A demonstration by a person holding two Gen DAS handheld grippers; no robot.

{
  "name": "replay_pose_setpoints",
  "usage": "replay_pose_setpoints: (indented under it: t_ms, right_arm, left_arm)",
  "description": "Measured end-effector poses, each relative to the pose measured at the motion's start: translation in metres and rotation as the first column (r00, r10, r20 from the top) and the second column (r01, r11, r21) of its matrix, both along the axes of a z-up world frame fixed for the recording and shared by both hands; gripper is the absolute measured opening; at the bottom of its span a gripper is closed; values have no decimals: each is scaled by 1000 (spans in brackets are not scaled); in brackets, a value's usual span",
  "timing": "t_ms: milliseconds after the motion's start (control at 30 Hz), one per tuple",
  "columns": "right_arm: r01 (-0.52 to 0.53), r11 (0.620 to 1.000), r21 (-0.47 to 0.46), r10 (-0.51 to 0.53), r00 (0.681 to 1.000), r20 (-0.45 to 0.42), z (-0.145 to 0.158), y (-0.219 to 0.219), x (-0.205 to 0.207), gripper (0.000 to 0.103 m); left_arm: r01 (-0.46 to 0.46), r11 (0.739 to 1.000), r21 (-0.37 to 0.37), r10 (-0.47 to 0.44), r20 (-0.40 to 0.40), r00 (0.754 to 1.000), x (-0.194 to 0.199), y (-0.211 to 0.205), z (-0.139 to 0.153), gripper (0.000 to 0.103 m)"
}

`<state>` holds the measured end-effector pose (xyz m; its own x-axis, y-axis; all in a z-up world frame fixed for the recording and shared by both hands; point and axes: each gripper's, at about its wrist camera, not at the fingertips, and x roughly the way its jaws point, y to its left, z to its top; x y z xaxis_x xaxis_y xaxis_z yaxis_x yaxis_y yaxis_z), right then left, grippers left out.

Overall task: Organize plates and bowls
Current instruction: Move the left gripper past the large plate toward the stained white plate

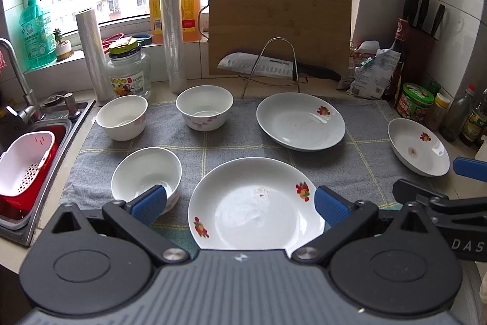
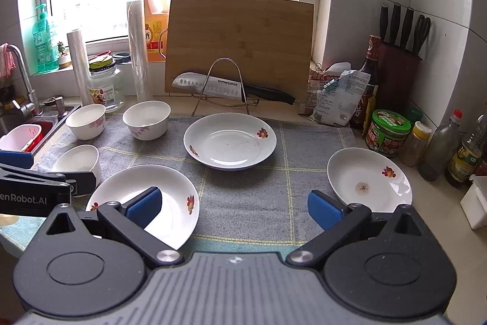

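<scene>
Claws both gape wide — left claw [image 1: 240,204] over near plate [image 1: 252,209], right claw [image 2: 234,207] above cloth [image 2: 243,197].

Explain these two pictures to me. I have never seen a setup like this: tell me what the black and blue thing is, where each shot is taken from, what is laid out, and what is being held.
Each picture comes from a camera on a hand-held gripper, looking forward along its two blue-padded fingers. One shows the left gripper, the other the right gripper. Both are open and hold nothing. Below them a grey cloth covers a kitchen counter. On it stand three white bowls: the near bowl and two further back. There are three plates: the near plate, the middle plate, and the right plate at the cloth's edge.
</scene>
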<state>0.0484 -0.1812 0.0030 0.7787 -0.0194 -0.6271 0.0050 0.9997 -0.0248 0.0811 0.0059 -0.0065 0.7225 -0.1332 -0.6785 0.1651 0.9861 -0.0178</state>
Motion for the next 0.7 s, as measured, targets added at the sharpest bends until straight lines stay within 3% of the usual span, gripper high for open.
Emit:
replay_pose_setpoints:
  t_ms: [200,433,633,700]
  right_arm:
    - [41,999,-4,-41,999,7,-4,-1,17,103]
    - [110,993,-35,-110,994,-2,-9,-3,27,103]
    - [181,982,-48,-182,983,-22,-13,-16,22,103]
    - [203,977,-57,-205,978,-27,-15,-22,20,103]
  left_arm:
    - [93,995,-29,-93,4,996,26,2,-4,102]
    - [200,977,-77,-205,-52,977,58,1,-15,102]
    - [279,960,-36,-279,-5,960,66,-12,-22,102]
    - [300,952,-54,-301,-8,954,69,-18,-23,102]
